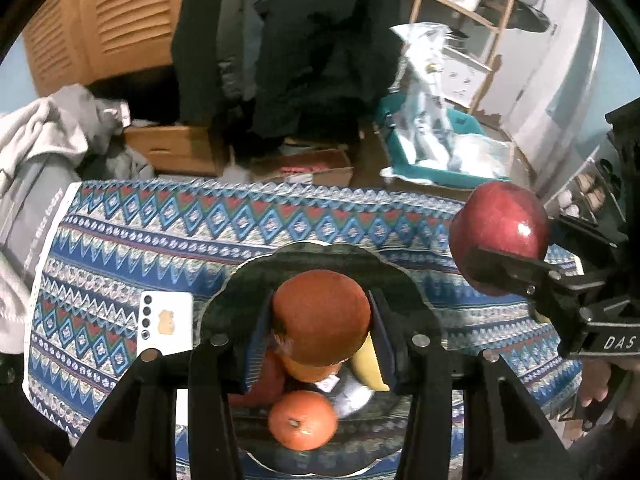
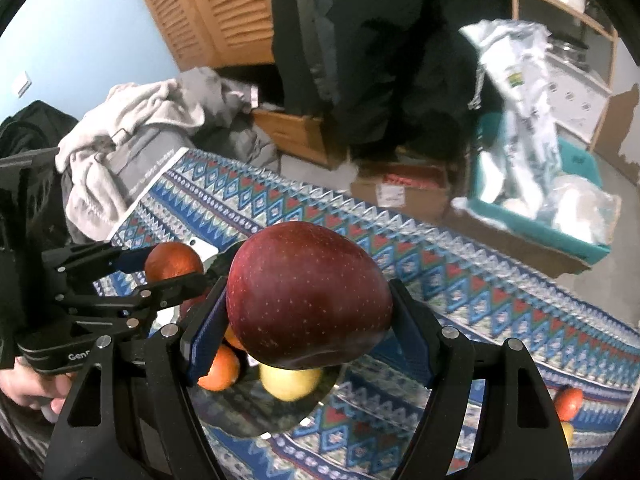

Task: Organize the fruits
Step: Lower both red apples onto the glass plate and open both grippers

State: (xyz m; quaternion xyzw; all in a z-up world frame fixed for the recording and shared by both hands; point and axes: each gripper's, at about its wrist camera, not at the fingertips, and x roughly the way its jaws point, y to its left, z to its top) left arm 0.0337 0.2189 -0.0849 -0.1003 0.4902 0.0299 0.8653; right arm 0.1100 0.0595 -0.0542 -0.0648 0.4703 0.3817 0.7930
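Left gripper (image 1: 320, 320) clamping an orange (image 1: 321, 314) above the dark plate (image 1: 224, 292), right gripper (image 2: 308, 320) clamping a red apple (image 2: 310, 300) beside it; phone (image 1: 166, 324) left of plate, left view only.
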